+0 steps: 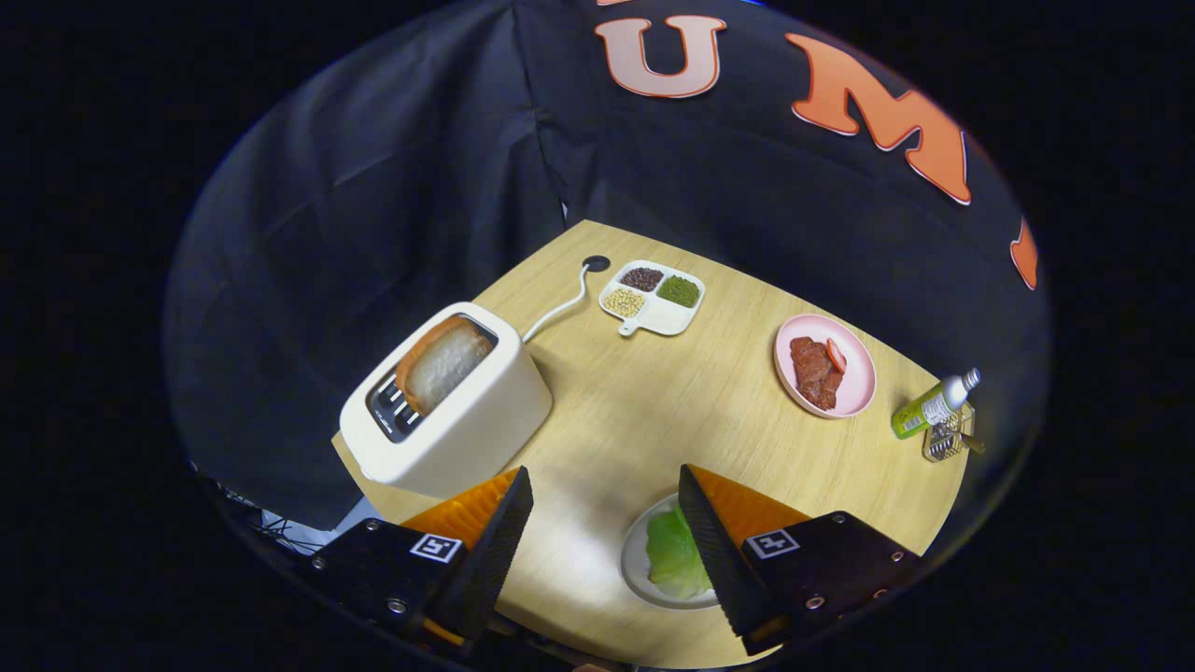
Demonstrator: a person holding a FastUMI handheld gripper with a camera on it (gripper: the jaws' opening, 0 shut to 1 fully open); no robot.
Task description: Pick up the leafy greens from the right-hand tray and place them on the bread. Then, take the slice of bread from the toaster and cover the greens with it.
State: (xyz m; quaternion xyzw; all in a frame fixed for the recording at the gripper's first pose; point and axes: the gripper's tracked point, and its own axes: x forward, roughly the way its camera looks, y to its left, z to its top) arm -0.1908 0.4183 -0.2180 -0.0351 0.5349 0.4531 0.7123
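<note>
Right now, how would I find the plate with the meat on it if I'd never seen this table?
Start at the light wooden table. Go beyond the open gripper to the side away from the cream toaster, near the green bottle. There sits a round pink plate holding reddish-brown meat. The white divided tray is squarish, and the white plate holds greens.

The light wooden table [644, 411] bears a white toaster [448, 411], a divided dish [653, 301], a pink plate [826, 366], a green bottle [929, 406] and a white plate [639, 569]
</note>
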